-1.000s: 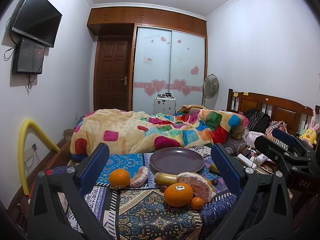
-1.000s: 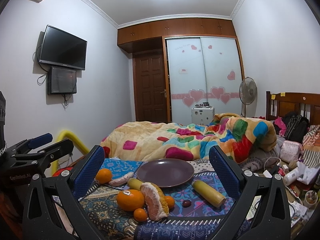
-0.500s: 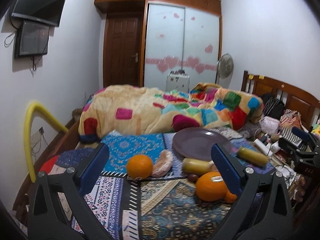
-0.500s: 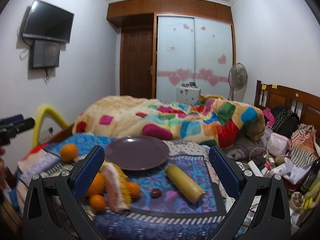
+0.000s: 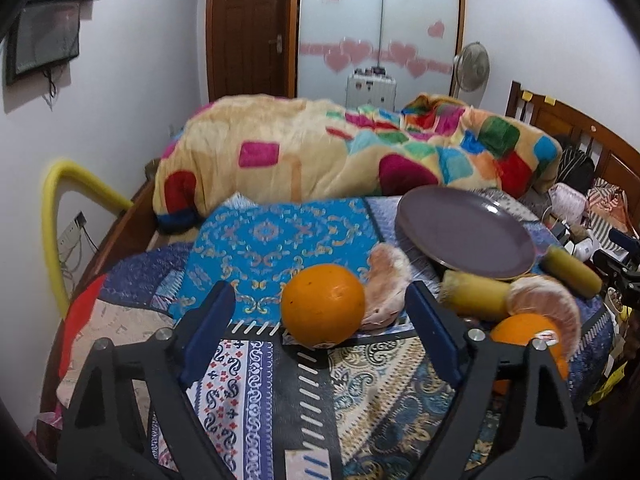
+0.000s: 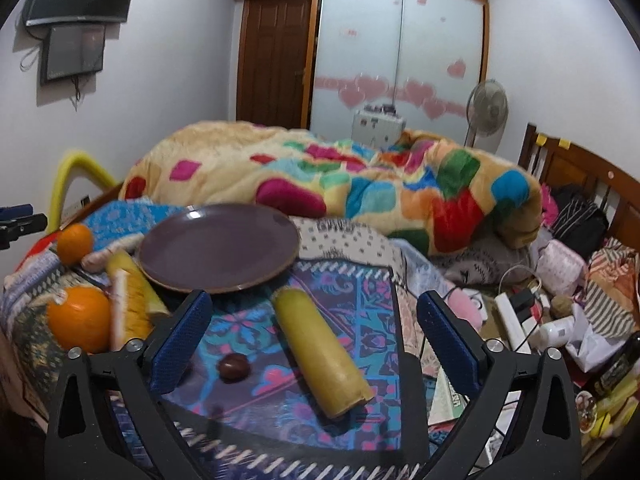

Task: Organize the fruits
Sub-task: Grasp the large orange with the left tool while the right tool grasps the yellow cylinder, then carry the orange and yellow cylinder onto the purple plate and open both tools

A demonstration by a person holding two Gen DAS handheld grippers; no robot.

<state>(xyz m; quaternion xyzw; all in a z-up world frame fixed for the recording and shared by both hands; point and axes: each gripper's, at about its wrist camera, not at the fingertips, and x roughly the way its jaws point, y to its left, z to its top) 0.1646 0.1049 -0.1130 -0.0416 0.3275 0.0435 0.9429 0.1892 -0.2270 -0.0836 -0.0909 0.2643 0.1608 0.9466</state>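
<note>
Left tongs (image 5: 316, 320) spread wide, holding nothing, with an orange (image 5: 323, 305) sitting on the patterned cloth (image 5: 276, 240) right in the gap, touching neither blue pad. Right tongs (image 6: 312, 330) just as wide and empty, a yellow cylinder (image 6: 320, 350) lying between the fingers and a small dark round fruit (image 6: 233, 367) just beside it (too blurred to name). The purple plate (image 6: 220, 252) lies bare beyond; a second orange (image 5: 528, 334) is half hidden behind the left tongs' frame and a peeled pomelo segment (image 5: 548, 312).
</note>
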